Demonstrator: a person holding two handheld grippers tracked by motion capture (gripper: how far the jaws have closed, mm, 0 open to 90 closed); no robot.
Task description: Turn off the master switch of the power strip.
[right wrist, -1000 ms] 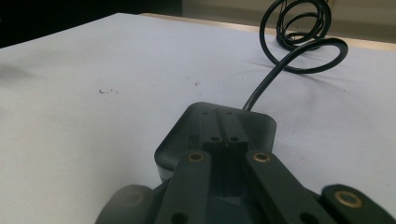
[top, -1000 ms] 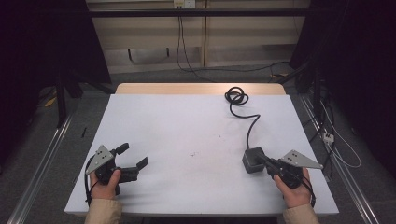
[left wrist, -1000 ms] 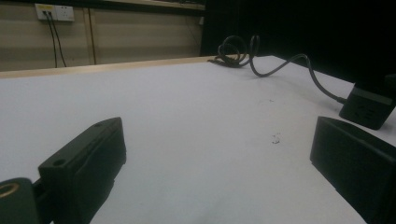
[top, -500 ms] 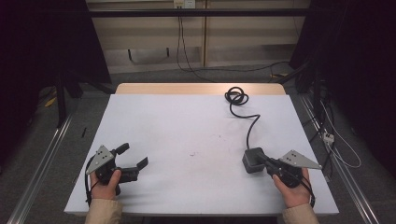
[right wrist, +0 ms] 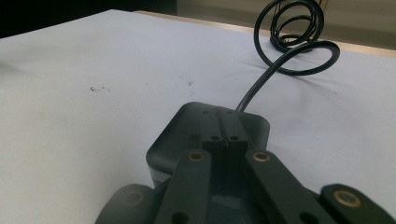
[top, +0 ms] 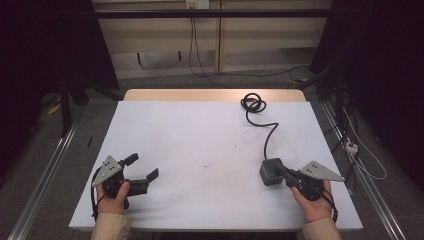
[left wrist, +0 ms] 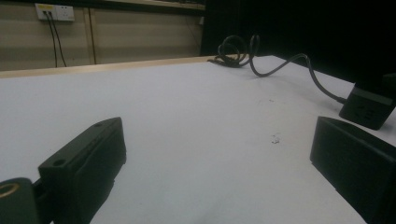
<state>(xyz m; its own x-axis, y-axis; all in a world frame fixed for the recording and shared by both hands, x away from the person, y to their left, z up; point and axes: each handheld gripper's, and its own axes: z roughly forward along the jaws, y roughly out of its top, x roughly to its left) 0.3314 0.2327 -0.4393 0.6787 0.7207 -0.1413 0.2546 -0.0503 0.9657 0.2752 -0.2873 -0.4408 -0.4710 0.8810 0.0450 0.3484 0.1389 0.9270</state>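
Observation:
A black box-shaped plug block [top: 270, 171] lies on the white table [top: 200, 130] at the front right. Its black cable [top: 270, 132] runs away to a coil [top: 253, 104] near the far edge. My right gripper [top: 285, 173] is shut, its jaws pressed together and lying over the block's top [right wrist: 173, 135], nothing between them. In the right gripper view the cable [right wrist: 289, 51] loops beyond the block. My left gripper [top: 143, 167] stands open at the front left, low over the bare table, nothing between its jaws. The left gripper view shows the block [left wrist: 369, 107] far to the right.
The table's wooden far edge [top: 210, 95] borders a floor with loose cables [top: 215, 75]. A wall socket [left wrist: 53, 11] sits on the back wall. Metal rails [top: 45, 175] run along the floor on both sides of the table.

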